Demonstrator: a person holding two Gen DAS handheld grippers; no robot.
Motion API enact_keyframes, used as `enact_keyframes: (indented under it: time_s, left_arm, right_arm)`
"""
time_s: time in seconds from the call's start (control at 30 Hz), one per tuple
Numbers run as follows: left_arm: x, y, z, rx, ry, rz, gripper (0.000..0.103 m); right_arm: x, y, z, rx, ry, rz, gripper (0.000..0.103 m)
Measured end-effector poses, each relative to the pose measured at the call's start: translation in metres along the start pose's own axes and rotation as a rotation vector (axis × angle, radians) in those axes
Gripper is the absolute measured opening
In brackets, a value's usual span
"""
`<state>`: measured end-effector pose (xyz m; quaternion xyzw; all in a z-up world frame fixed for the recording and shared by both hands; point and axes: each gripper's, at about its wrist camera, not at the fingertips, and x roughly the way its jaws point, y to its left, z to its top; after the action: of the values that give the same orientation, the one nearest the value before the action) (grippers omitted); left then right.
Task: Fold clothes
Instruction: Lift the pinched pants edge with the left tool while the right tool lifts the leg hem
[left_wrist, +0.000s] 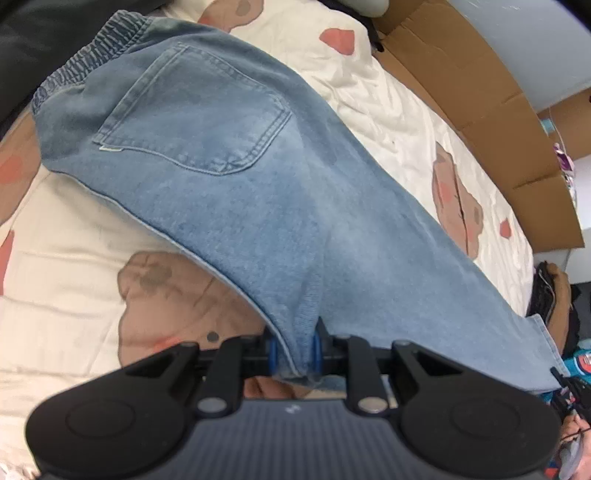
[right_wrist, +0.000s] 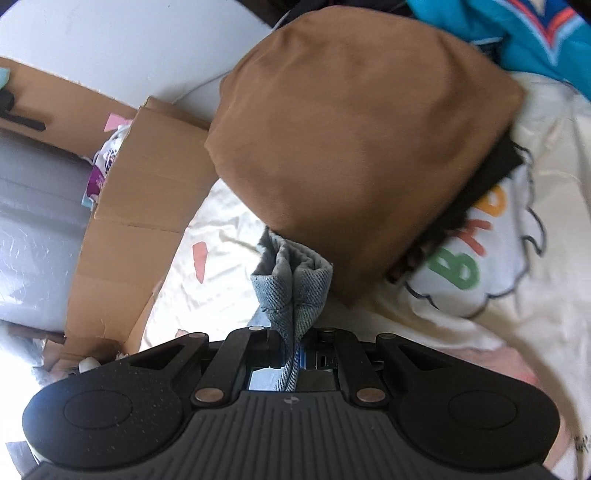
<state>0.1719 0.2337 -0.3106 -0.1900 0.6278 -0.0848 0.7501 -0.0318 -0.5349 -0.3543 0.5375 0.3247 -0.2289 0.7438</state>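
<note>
Two tongs clamped on the jeans

Both tongs held denim. Left tongs were closed on a bunched fold of the jeans, blue pads pressing each side of the cloth. Jeans lay stretched across the bed, back pocket up, elastic waistband at the far end, leg running off toward lower right. Bedcover was cream with brown and pink blotches. Cardboard stood along the far edge of the bed.

Right tongs were closed on a hem of the jeans, fabric sticking up between the fingers in a pinched fold. Just beyond it sat a brown garment, partly over a cream shirt with coloured letters. Teal garment at top right. Cardboard box on the left.
</note>
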Motion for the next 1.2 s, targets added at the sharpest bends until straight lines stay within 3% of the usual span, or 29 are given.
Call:
enact_keyframes:
  time_s: [0.23,0.43,0.83,1.2]
  left_arm:
    - [-0.007,-0.005,-0.020,0.020,0.039,0.049,0.019]
    - [-0.002,-0.012,-0.037,0.007,0.061,0.075,0.019]
    - [0.002,-0.008,-0.066,0.023,0.079,0.066,0.019]
    - [0.018,-0.002,-0.070,0.022,0.101,0.074,0.019]
  right_arm:
    - [-0.036,-0.030,-0.014,-0.049,-0.013,0.018,0.005]
    - [-0.048,-0.065,-0.023,0.030,-0.023,0.016,0.005]
    - [-0.065,-0.117,-0.042,0.062,-0.023,-0.103,0.005]
    - [-0.062,-0.152,-0.052,0.102,-0.007,-0.146,0.005]
